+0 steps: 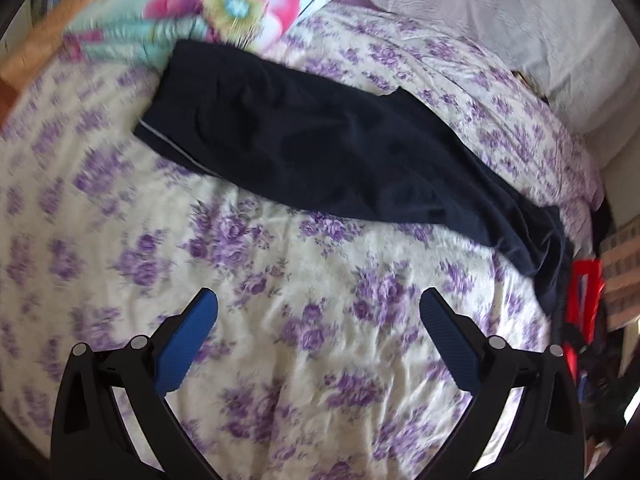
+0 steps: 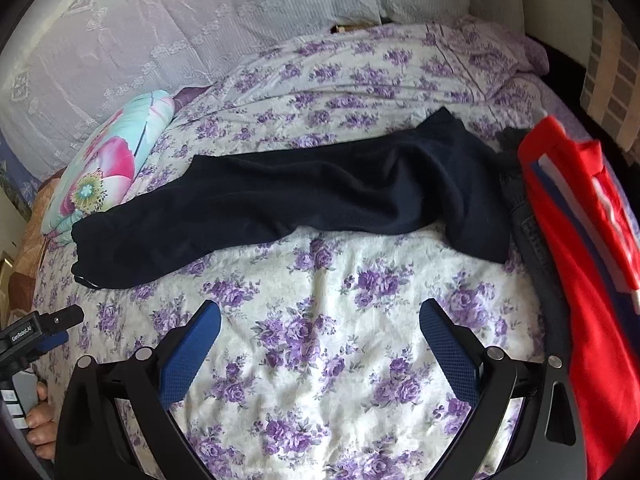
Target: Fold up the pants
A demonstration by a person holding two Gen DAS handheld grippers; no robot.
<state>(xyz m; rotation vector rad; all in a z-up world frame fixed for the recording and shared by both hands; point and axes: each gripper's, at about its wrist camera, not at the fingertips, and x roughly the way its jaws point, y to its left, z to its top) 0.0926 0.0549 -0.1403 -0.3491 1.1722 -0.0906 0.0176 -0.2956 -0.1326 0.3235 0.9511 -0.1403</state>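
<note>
Floral bedspread (image 2: pixel 320 280), dark pants (image 2: pixel 280 196) stretched across, far end (image 1: pixel 548 264) hidden over edge

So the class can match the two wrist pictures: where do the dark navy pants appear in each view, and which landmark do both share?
Left wrist: the pants run diagonally from upper left to the right edge, beyond the open left gripper.
Right wrist: the pants lie across the middle, beyond the open right gripper.
Shared landmark: the flowered pillow at one end of the pants.
</note>
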